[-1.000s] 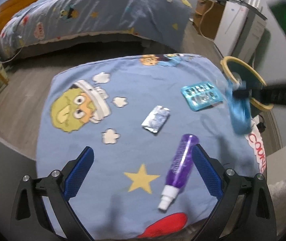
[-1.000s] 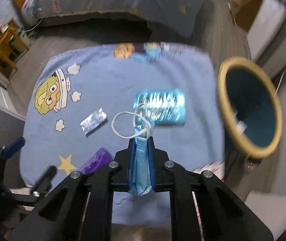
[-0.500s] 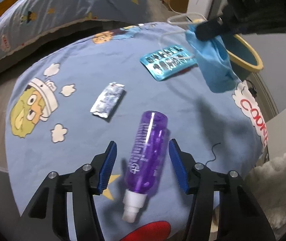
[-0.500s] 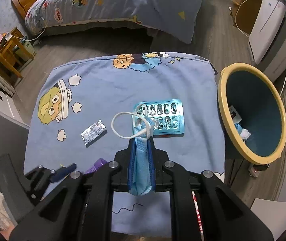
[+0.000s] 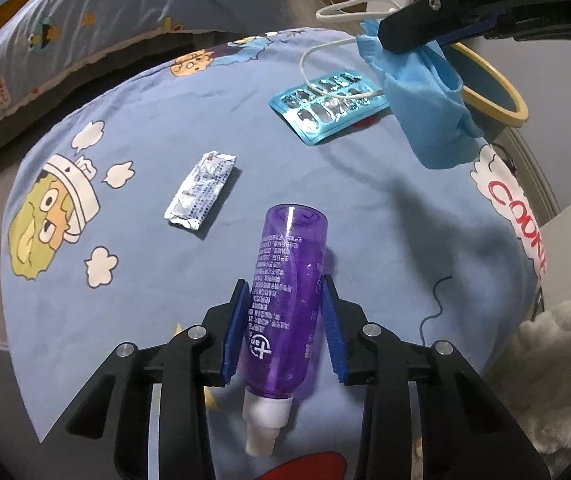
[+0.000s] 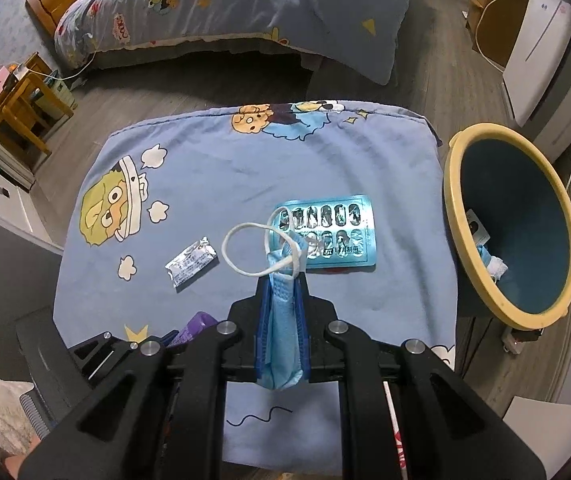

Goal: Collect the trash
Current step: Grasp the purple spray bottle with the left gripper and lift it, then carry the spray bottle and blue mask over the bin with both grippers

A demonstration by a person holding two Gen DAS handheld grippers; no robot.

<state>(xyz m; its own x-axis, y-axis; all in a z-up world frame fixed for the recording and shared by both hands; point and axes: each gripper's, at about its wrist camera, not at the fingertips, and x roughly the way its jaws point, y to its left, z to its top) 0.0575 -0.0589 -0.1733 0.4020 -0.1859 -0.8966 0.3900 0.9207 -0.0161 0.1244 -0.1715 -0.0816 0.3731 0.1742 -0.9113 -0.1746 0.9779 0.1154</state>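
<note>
1. Blue mask (image 6: pixel 283 340) is clamped in the right gripper (image 6: pixel 282 312), jaws nearly together on the folded fabric, ear loops sticking out past the tips. It's held up over the near half of the cloth (image 6: pixel 221 168), not yet carried to the bin (image 6: pixel 458 216).
2. Bin is parked off the cloth's right edge. A few scraps can already be seen at the bottom, so some trash looks binned.
3. Purple bottle (image 5: pixel 287 304) is lying near the cloth's near edge, nozzle toward the camera. The left gripper (image 5: pixel 285 328) is being closed around it; the bottle is between the pads, left pad about touching, a sliver of gap seen on the right, so not really gripped yet.
4. Still untouched on the cloth: blister pack (image 5: pixel 327 105) toward the right edge, foil sachet (image 5: pixel 201 192) around the middle.
5. Rough guess: under halfway. Mask drop and bottle lift are pending, then two more items to be picked up.
</note>
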